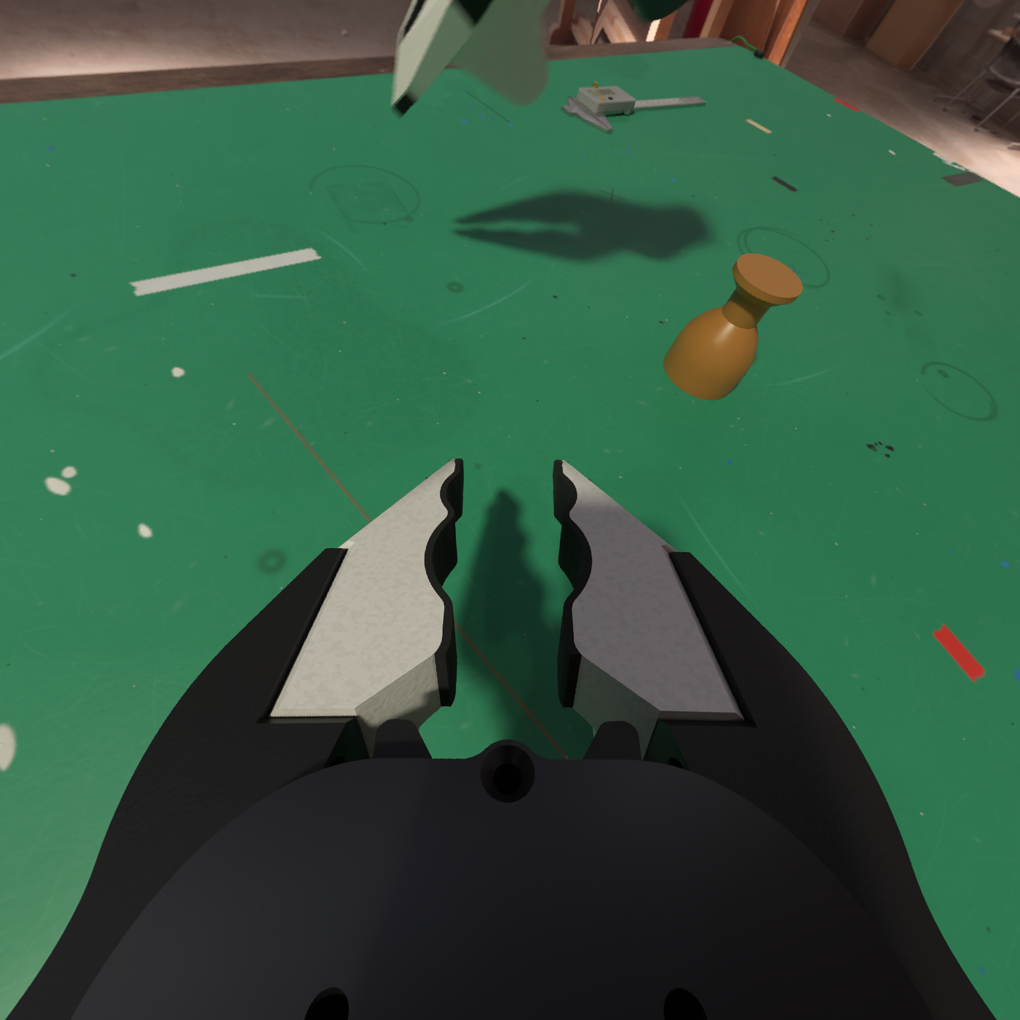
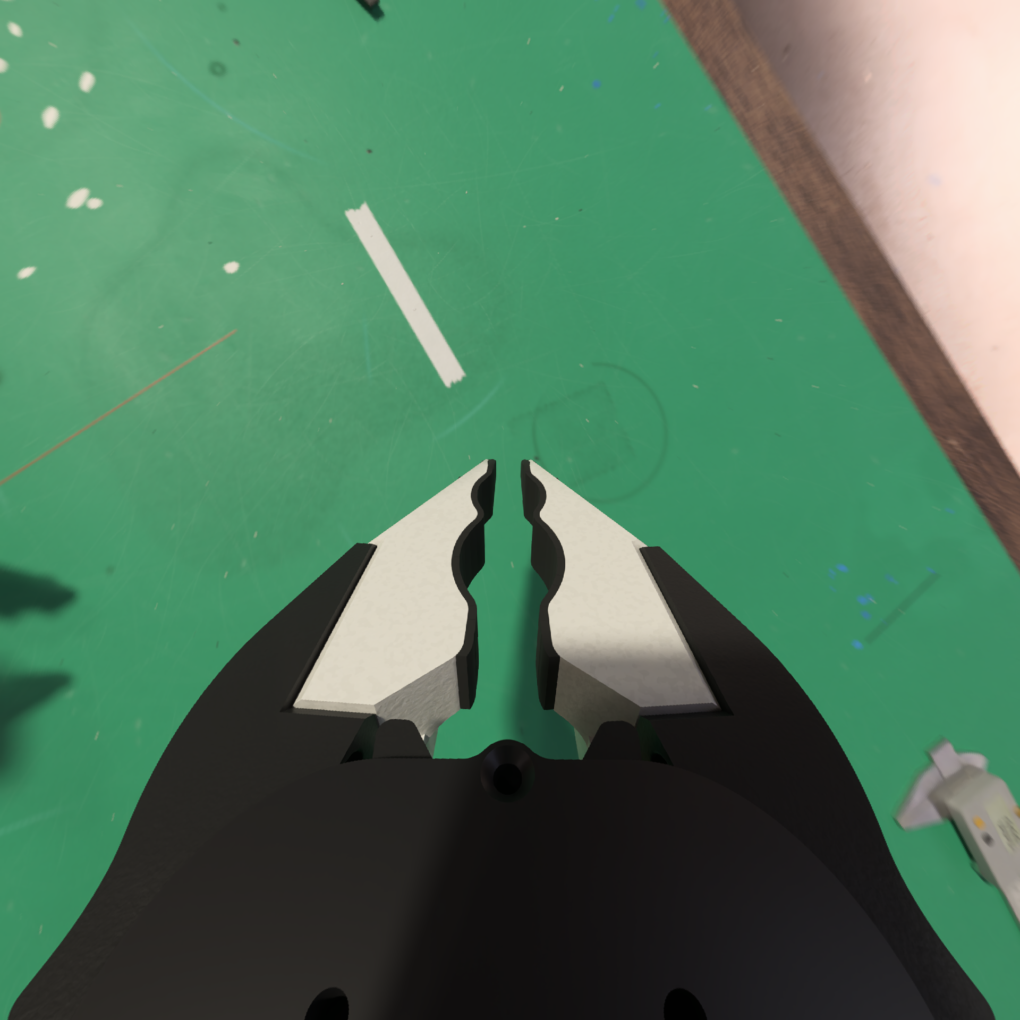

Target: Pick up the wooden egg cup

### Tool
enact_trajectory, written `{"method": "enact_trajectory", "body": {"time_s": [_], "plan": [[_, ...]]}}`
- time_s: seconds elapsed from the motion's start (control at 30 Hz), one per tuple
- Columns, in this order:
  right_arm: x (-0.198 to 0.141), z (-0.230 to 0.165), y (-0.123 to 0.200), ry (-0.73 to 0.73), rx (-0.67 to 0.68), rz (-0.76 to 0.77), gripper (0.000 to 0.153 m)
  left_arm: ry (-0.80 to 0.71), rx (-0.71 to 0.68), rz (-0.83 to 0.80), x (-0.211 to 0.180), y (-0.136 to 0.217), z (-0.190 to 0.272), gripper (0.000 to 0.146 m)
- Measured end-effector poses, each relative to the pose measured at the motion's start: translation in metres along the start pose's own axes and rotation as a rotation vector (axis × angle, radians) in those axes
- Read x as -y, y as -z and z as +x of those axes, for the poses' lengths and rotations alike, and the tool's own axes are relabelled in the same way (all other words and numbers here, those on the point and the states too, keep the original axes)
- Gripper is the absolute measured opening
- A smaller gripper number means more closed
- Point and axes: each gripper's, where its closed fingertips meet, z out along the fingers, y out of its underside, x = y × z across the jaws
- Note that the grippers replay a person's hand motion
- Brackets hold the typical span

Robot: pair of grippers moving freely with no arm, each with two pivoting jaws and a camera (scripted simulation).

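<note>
**Egg cup lies on its side, neither gripper on it**

Egg cup [image 1: 723, 331], brown and smooth, sits on the green bench [image 1: 386, 386] at about 2 o'clock from the left gripper [image 1: 508, 469] in the left wrist view. It is tipped over, the flat round foot pointing to 1 o'clock and the bowl end toward 7 o'clock. Nothing touches it; lying this way it could probably roll if nudged from the side.

The left gripper hangs above bare bench with its fingers spread a moderate gap and nothing between them. It points past the cup's left side, so my guess is it would need to swing toward 2 o'clock to line up.

The right gripper [image 2: 508, 469] shows a narrow slit between its fingers, nearly together and holding nothing. It looks down on a white tape strip [image 2: 405, 295] at 11 o'clock and the bench's brown edge [image 2: 861, 265] at 2 o'clock. In the left view part of it [image 1: 441, 60] hangs at 12 o'clock, its shadow falling on the bench left of the cup. The cup is absent from the right view.

A grey caliper [image 1: 618, 105] lies at the far side, well apart from the cup. Its small markings are too small to read; no brand or label shows on the cup.
</note>
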Motion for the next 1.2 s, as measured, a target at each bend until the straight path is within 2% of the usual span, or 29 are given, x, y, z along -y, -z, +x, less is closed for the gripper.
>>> {"method": "enact_trajectory", "body": {"time_s": [0.13, 0.27, 0.33, 0.43, 0.53, 0.63, 0.73, 0.83, 0.97, 1.07, 1.2], "plan": [[-0.021, 0.009, 0.073, -0.001, -0.038, 0.100, 0.010, -0.019, 0.026, 0.010, -0.003, 0.000, -0.001, 0.032], [-0.069, 0.009, 0.161, -0.079, -0.031, 0.226, 0.021, -0.025, 0.033, -0.003, -0.006, -0.006, 0.004, 0.033], [-0.104, 0.016, 0.208, -0.104, -0.102, 0.295, 0.027, -0.036, 0.044, 0.009, -0.003, -0.007, 0.010, 0.036], [-0.176, 0.046, 0.270, -0.177, -0.310, 0.363, 0.032, -0.034, 0.038, 0.058, 0.009, -0.009, 0.029, 0.042], [-0.257, 0.077, 0.306, -0.308, -0.450, 0.393, 0.033, -0.009, 0.015, 0.146, 0.025, -0.020, 0.059, 0.050], [-0.320, 0.098, 0.311, -0.439, -0.490, 0.469, 0.035, -0.041, -0.026, 0.197, 0.035, -0.046, 0.096, 0.054], [-0.352, 0.112, 0.298, -0.505, -0.471, 0.574, 0.034, -0.131, -0.022, 0.194, 0.041, -0.078, 0.123, 0.057], [-0.358, 0.122, 0.285, -0.479, -0.466, 0.696, 0.034, -0.185, -0.007, 0.175, 0.041, -0.106, 0.134, 0.057], [-0.362, 0.126, 0.274, -0.405, -0.485, 0.769, 0.034, -0.204, 0.054, 0.180, 0.048, -0.122, 0.132, 0.056], [-0.362, 0.116, 0.268, -0.383, -0.441, 0.821, 0.028, -0.205, 0.033, 0.102, 0.041, -0.131, 0.133, 0.054], [-0.361, 0.117, 0.271, -0.353, -0.459, 0.849, 0.024, -0.211, 0.015, 0.020, 0.034, -0.143, 0.135, 0.052]]}}
